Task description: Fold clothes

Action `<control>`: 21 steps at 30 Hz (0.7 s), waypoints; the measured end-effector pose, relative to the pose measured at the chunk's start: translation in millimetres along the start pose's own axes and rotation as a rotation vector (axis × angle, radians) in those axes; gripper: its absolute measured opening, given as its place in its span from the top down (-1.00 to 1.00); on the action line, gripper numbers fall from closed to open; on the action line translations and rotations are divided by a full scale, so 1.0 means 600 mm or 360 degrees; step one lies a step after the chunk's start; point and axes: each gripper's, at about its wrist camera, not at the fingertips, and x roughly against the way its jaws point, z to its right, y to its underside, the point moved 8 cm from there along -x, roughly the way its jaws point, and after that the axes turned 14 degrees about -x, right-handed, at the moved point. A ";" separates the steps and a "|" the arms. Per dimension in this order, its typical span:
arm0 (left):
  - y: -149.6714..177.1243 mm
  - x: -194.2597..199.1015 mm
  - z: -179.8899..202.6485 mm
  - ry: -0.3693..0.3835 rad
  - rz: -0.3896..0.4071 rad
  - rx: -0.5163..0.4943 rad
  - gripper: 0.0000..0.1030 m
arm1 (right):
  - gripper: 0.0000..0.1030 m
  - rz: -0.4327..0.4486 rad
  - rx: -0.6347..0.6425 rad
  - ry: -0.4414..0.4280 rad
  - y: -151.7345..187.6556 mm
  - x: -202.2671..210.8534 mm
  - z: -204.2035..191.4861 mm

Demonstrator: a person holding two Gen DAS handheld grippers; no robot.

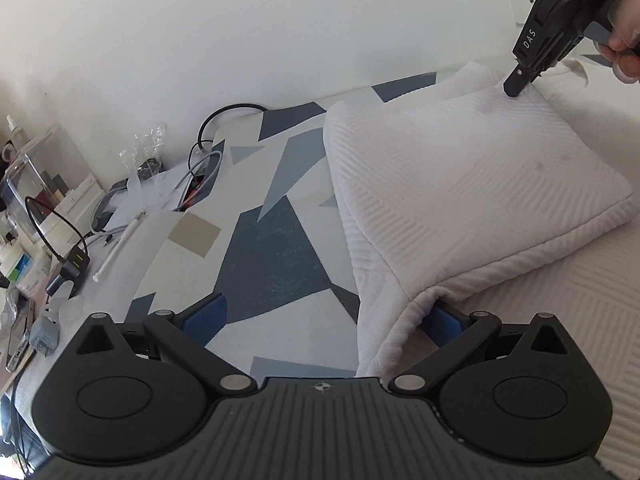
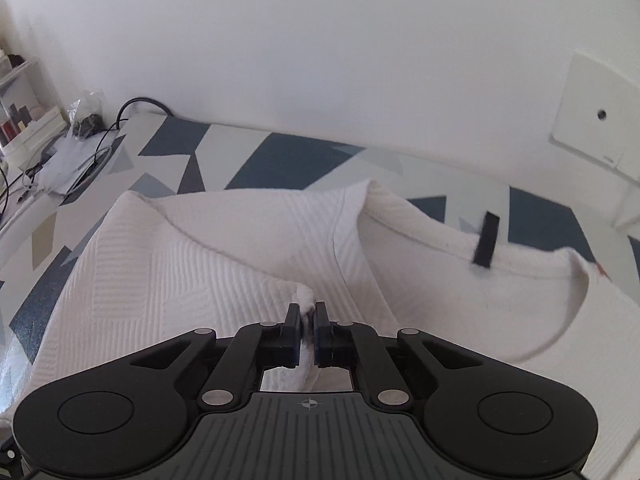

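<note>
Lying across the patterned surface (image 1: 264, 248), white textured garment (image 1: 460, 184), partly folded over itself. Showing only in the left wrist view: right gripper (image 1: 518, 80) pinching a raised fold at the garment's far edge, a hand (image 1: 626, 36) squeezing its handle; clutter of cables (image 1: 208, 136) and boxes crowding the surface's left end. Left gripper (image 1: 326, 316) standing wide, blue fingers (image 1: 208, 314) spread, the right one tucked under the garment's near hem. Showing only in the right wrist view: neckline with a black tag (image 2: 486, 240), fingers (image 2: 294, 332) narrow, clamping a white bunch of cloth. Leaving bare patterned room between garment and clutter, wall (image 2: 320, 60) closing the far edge.
</note>
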 end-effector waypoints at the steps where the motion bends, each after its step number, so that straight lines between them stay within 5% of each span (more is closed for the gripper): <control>1: 0.002 -0.002 -0.003 0.0010 -0.0004 0.0029 -1.00 | 0.90 0.0005 0.0026 0.0010 -0.006 -0.004 -0.004; 9: 0.009 -0.003 -0.008 0.0091 0.0008 0.0088 -1.00 | 0.90 -0.0034 0.0114 0.0114 -0.003 -0.040 0.008; 16: -0.005 0.005 -0.021 0.0309 0.0047 0.0310 -1.00 | 0.83 -0.0006 0.0235 0.0219 -0.003 -0.044 -0.003; 18: -0.005 0.010 -0.022 0.0341 0.0059 0.0322 -0.99 | 0.28 0.0006 0.0288 0.0312 -0.009 -0.039 -0.004; 21: -0.002 0.018 -0.020 0.0393 0.0071 0.0317 -0.99 | 0.21 0.0007 0.0313 0.0316 -0.027 -0.035 -0.022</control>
